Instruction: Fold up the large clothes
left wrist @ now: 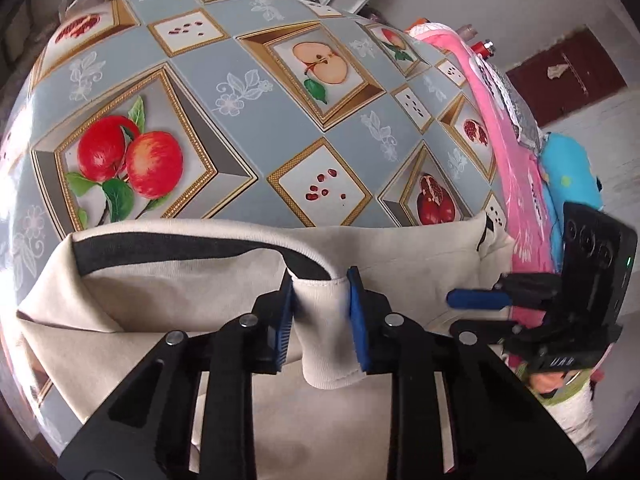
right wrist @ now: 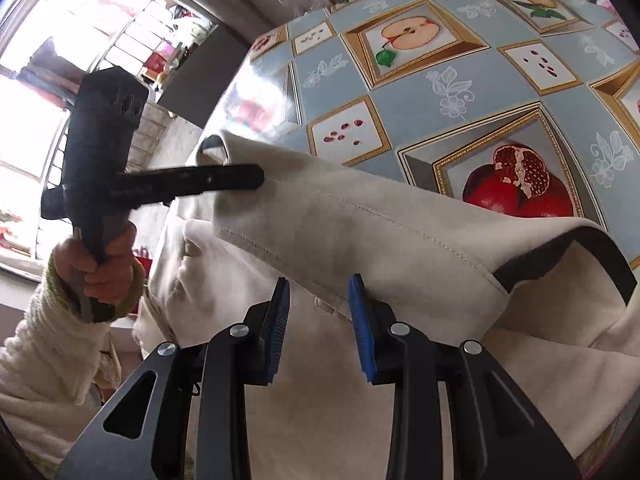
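A large cream garment [left wrist: 180,300] with black trim [left wrist: 180,252] lies over the near edge of a table [left wrist: 260,132] covered in a fruit-print cloth. My left gripper [left wrist: 322,312] is shut on a raised fold of it, and cream cloth bulges between the blue pads. In the right wrist view the same garment [right wrist: 360,232] drapes across, and the left gripper [right wrist: 256,178] pinches its far corner. My right gripper [right wrist: 320,320] is shut on the folded hem near the black trim [right wrist: 540,256]. It also shows at the garment's right edge, right gripper [left wrist: 452,314].
A pink cloth [left wrist: 516,168] and a blue bundle [left wrist: 568,172] lie along the table's right side. A person's hand [right wrist: 104,272] in a fuzzy sleeve holds the left gripper's handle. A bright window [right wrist: 40,120] stands behind it. The patterned table [right wrist: 420,92] stretches beyond the garment.
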`<state>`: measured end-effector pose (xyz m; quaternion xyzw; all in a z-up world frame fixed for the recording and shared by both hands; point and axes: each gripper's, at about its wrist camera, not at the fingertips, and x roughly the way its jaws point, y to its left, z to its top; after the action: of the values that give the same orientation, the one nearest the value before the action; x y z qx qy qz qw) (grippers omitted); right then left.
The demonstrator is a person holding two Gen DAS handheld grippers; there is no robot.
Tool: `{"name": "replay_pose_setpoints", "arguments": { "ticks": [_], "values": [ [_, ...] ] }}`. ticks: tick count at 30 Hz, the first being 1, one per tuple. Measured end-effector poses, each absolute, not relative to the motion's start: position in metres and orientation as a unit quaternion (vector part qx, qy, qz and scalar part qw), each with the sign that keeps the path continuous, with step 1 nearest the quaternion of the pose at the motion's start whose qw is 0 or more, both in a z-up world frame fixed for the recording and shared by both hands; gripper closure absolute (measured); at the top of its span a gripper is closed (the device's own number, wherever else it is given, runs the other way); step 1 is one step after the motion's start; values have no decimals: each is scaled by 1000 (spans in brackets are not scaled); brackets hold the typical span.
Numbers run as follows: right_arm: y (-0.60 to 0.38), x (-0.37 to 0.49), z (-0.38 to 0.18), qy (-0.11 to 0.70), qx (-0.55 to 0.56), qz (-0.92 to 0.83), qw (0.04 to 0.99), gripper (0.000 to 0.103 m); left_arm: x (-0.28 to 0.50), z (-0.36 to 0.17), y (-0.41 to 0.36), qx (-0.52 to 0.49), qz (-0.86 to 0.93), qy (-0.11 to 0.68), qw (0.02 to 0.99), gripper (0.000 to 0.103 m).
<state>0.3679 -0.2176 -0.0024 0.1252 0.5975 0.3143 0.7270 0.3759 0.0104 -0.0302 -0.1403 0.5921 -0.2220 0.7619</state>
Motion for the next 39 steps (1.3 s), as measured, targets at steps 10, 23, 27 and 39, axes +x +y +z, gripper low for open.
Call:
{"name": "replay_pose_setpoints", "arguments": {
  "ticks": [10, 23, 27, 39],
  "values": [
    [-194, 379, -25, 616, 120, 293, 721, 72, 351, -17, 5, -71, -252, 589, 764, 70],
    [-282, 343, 4, 572, 228, 220, 756, 52, 353, -36, 11, -128, -247, 599, 751, 68],
    [-298, 351, -26, 617, 261, 173, 722, 52, 351, -40, 11, -121, -249, 606, 746, 68],
    [-265, 353, -52, 648, 236, 210, 693, 69, 341, -32, 1, -60, -244, 580, 775, 75]
  ]
}}
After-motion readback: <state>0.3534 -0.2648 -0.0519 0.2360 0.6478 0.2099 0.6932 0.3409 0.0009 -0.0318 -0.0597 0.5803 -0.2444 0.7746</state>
